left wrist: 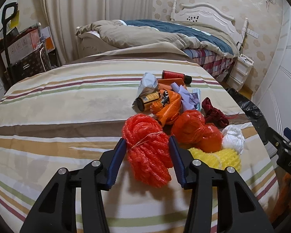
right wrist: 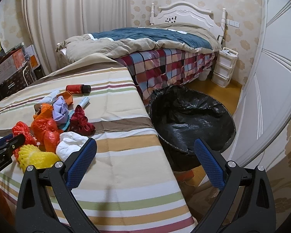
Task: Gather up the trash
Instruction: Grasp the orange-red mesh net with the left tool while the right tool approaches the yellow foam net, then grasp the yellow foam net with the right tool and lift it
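A red foam net [left wrist: 147,151] lies at the near end of a trash pile on the striped table [left wrist: 67,116]. My left gripper [left wrist: 146,143] is shut on it, a blue pad pressing each side. Beside it lie a yellow foam net [left wrist: 221,157], a white tissue wad [left wrist: 232,137] and a red-orange plastic bag [left wrist: 196,130]. My right gripper [right wrist: 144,143] is open and holds nothing, hanging over the table's right edge next to the bin lined with a black bag [right wrist: 192,116]. The bin's inside looks dark.
Further back in the pile are an orange bag [left wrist: 166,106], purple paper [left wrist: 186,99], a dark red cloth [left wrist: 215,112], a brown can [left wrist: 147,101] and a red bottle [left wrist: 174,75]. A bed [right wrist: 164,44] stands behind, a white drawer unit [right wrist: 224,68] beside it.
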`<state>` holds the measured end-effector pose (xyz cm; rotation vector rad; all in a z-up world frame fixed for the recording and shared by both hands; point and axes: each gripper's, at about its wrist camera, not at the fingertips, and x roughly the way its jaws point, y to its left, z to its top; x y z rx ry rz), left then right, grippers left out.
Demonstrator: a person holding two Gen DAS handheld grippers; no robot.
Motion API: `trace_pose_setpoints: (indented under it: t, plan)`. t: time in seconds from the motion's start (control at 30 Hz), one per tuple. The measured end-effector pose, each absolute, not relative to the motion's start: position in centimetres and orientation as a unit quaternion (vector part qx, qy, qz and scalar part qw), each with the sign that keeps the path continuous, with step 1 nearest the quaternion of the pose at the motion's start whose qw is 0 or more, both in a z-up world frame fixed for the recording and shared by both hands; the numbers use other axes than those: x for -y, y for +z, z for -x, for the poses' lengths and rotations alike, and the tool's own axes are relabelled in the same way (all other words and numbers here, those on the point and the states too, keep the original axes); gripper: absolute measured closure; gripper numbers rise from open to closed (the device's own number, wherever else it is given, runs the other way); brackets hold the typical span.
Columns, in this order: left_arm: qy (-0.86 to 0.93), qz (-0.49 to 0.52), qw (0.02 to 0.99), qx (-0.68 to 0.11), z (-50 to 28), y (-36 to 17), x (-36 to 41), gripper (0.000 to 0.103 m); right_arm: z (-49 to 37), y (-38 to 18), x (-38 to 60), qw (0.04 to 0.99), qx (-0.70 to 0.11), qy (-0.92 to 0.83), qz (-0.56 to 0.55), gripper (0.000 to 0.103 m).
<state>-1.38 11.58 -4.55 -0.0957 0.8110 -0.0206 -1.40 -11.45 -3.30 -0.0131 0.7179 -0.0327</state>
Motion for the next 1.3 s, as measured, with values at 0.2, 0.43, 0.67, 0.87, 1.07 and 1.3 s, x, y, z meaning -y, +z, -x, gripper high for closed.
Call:
trace_pose_setpoints:
  t: [0.2,0.43,0.67,0.87,1.07,1.3]
  plan:
    - [0.011,0.044,0.924,-0.379,3.3,-3.4,-13.8,0.056,2.2,-2.4,10.0,0.94,-0.341,0.004,0.012,0.005]
    - [0.042,0.048,0.924,-0.377,5.6,-3.4,-16.9,0.056,3.5,-2.0,6.2,0.938,-0.34,0.053,0.032,0.005]
    - [0.073,0.046,0.93,-0.357,7.8,-3.1,-19.5,0.056,4.6,-2.4,1.9,0.925,-0.359,0.116,0.048,0.019]
    - [0.086,0.049,0.933,-0.347,8.7,-3.1,-21.0,0.056,5.0,-3.3,-0.5,0.915,-0.375,0.132,0.066,0.019]
    - [0.083,0.066,0.93,-0.351,8.9,-3.8,-21.8,0.056,4.8,-4.3,-1.8,0.908,-0.388,0.132,0.084,0.019]
    - [0.074,0.074,0.93,-0.354,9.0,-4.3,-21.9,0.056,4.4,-5.6,-2.5,0.899,-0.405,0.136,0.091,0.039]
